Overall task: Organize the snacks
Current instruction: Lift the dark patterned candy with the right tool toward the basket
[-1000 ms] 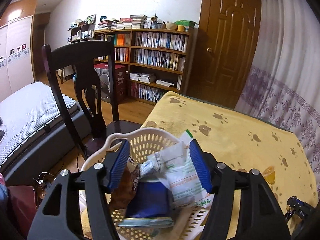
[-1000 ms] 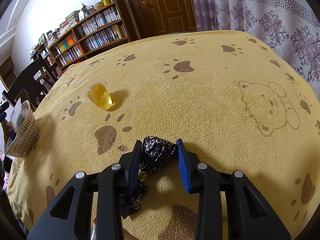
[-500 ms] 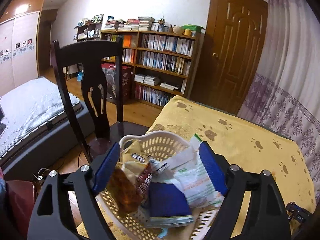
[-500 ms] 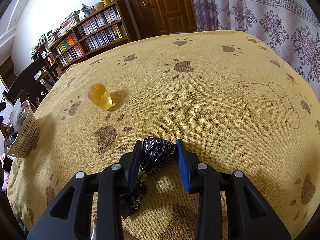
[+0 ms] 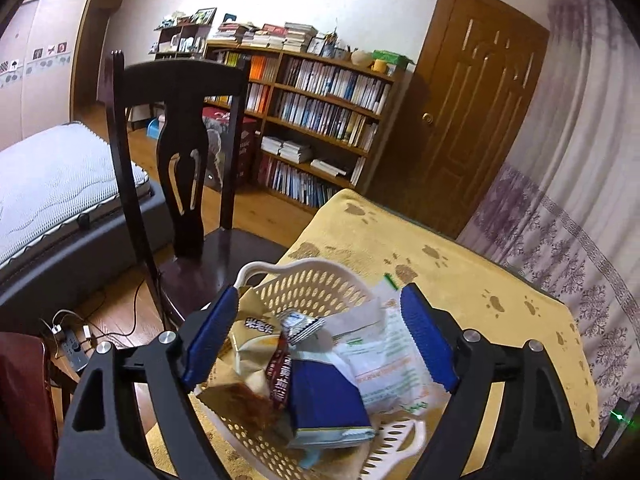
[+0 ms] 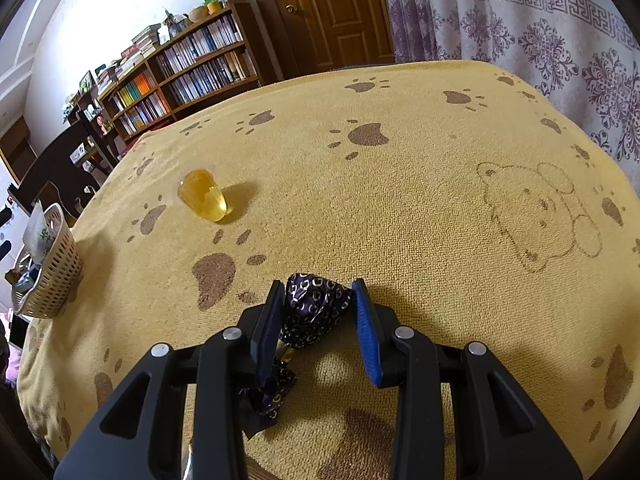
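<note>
From the left wrist view, the left tool (image 5: 316, 340) hangs over a white perforated basket (image 5: 308, 286) in the lower middle of the frame, its blue pads spread wide and clamped on nothing. The basket sits at the near edge of the yellow paw-print tabletop (image 5: 460, 280) and already holds several snacks: a blue packet (image 5: 324, 396), a white-and-green pouch (image 5: 384, 364), and a brown wrapper (image 5: 240, 400) at lower left. A dark wooden chair (image 5: 180, 140) stands behind it, at left of frame, with a bookshelf (image 5: 316, 120) further back.

From the right wrist view, the right tool (image 6: 318, 312) sits low on the tabletop at bottom centre. A dark wrapped candy (image 6: 316, 306) with a silvery ring print lies between its pads; the left pad appears to touch the wrapper, while a narrow gap shows at the right pad, so the jaws look part-way apart and not yet gripping. A yellow jelly cup (image 6: 204, 196) lies on its side in the left middle of the frame, well apart from the tool. The basket appears at the far left edge.

The step in hand seems to be picking up the candy. The next move probably calls for pinching the wrapper's bulky body, not its loose twisted tail, then lifting clear and carrying it leftward to the basket. The jelly cup is left for afterwards.
</note>
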`<action>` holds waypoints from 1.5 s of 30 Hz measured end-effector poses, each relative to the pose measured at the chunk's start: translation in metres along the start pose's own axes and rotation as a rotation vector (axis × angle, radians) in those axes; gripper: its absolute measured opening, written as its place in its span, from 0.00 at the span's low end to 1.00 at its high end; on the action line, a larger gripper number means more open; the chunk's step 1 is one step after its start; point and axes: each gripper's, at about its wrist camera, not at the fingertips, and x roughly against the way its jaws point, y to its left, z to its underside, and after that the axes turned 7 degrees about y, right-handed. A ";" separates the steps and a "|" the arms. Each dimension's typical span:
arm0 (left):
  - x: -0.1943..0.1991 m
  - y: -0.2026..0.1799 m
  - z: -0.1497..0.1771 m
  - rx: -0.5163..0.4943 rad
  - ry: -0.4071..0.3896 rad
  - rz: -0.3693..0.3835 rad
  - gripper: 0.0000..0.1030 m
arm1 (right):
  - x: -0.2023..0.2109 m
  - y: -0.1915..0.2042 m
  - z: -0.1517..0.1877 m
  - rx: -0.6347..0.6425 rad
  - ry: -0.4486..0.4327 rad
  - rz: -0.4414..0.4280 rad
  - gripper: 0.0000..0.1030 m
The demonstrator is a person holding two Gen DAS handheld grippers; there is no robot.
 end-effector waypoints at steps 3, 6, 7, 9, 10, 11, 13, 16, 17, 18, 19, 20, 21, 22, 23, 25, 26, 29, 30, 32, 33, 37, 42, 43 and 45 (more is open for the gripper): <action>0.008 -0.004 0.000 -0.009 -0.017 -0.003 0.82 | 0.002 -0.002 0.000 -0.008 -0.005 -0.018 0.34; 0.015 -0.008 -0.001 -0.016 -0.031 -0.004 0.83 | 0.002 -0.006 -0.002 -0.020 -0.009 -0.042 0.34; 0.017 -0.008 -0.002 -0.018 -0.035 -0.005 0.83 | 0.003 -0.007 -0.001 -0.024 -0.010 -0.050 0.34; 0.022 -0.011 -0.002 -0.025 -0.044 -0.004 0.83 | 0.004 -0.009 -0.002 -0.035 -0.012 -0.069 0.34; 0.023 -0.012 -0.002 -0.028 -0.047 -0.003 0.83 | 0.004 -0.010 -0.002 -0.042 -0.013 -0.084 0.34; 0.024 -0.014 -0.001 -0.032 -0.049 -0.002 0.83 | 0.005 -0.012 -0.002 -0.048 -0.013 -0.098 0.34; 0.027 -0.017 0.000 -0.042 -0.053 0.001 0.83 | 0.006 -0.014 -0.003 -0.064 -0.011 -0.138 0.34; 0.031 -0.019 0.000 -0.049 -0.060 0.006 0.83 | 0.009 -0.016 -0.005 -0.088 -0.010 -0.189 0.34; 0.033 -0.018 0.000 -0.048 -0.063 0.008 0.83 | 0.010 -0.016 -0.006 -0.096 -0.011 -0.202 0.34; 0.036 -0.016 -0.001 -0.044 -0.069 0.010 0.83 | 0.012 -0.015 -0.006 -0.098 -0.012 -0.209 0.34; 0.039 -0.015 -0.001 -0.040 -0.073 0.011 0.83 | 0.015 -0.012 -0.007 -0.098 -0.017 -0.215 0.34; 0.041 -0.013 -0.002 -0.034 -0.078 0.011 0.83 | 0.017 -0.009 -0.008 -0.094 -0.022 -0.218 0.34; 0.043 -0.011 -0.003 -0.026 -0.084 0.012 0.83 | 0.020 -0.005 -0.009 -0.088 -0.027 -0.223 0.34; 0.045 -0.009 -0.004 -0.019 -0.088 0.012 0.83 | 0.024 0.001 -0.011 -0.080 -0.031 -0.232 0.34; 0.048 -0.007 -0.004 -0.013 -0.092 0.012 0.83 | 0.027 0.007 -0.013 -0.071 -0.033 -0.243 0.34; 0.052 -0.001 -0.006 0.001 -0.102 0.012 0.83 | 0.032 0.024 -0.018 -0.040 -0.035 -0.262 0.34; 0.056 0.002 -0.007 0.009 -0.109 0.012 0.84 | 0.036 0.035 -0.021 -0.014 -0.040 -0.267 0.34; 0.064 0.008 -0.009 0.020 -0.130 0.003 0.85 | 0.044 0.070 -0.030 0.057 -0.049 -0.285 0.34; 0.067 0.011 -0.010 0.023 -0.140 -0.004 0.88 | 0.046 0.083 -0.033 0.082 -0.051 -0.292 0.34; 0.072 0.016 -0.013 0.031 -0.159 -0.014 0.90 | 0.050 0.112 -0.038 0.134 -0.052 -0.309 0.34; 0.075 0.019 -0.014 0.037 -0.167 -0.018 0.90 | 0.051 0.130 -0.042 0.168 -0.052 -0.317 0.34; 0.085 0.031 -0.017 0.063 -0.191 -0.018 0.90 | 0.054 0.188 -0.047 0.265 -0.050 -0.337 0.34; 0.093 0.044 -0.022 0.101 -0.207 -0.006 0.90 | 0.051 0.254 -0.052 0.357 -0.033 -0.369 0.34; 0.093 0.044 -0.022 0.105 -0.208 -0.006 0.90 | 0.050 0.268 -0.052 0.375 -0.026 -0.376 0.34; 0.094 0.046 -0.023 0.112 -0.214 -0.019 0.90 | 0.047 0.292 -0.053 0.402 -0.016 -0.385 0.34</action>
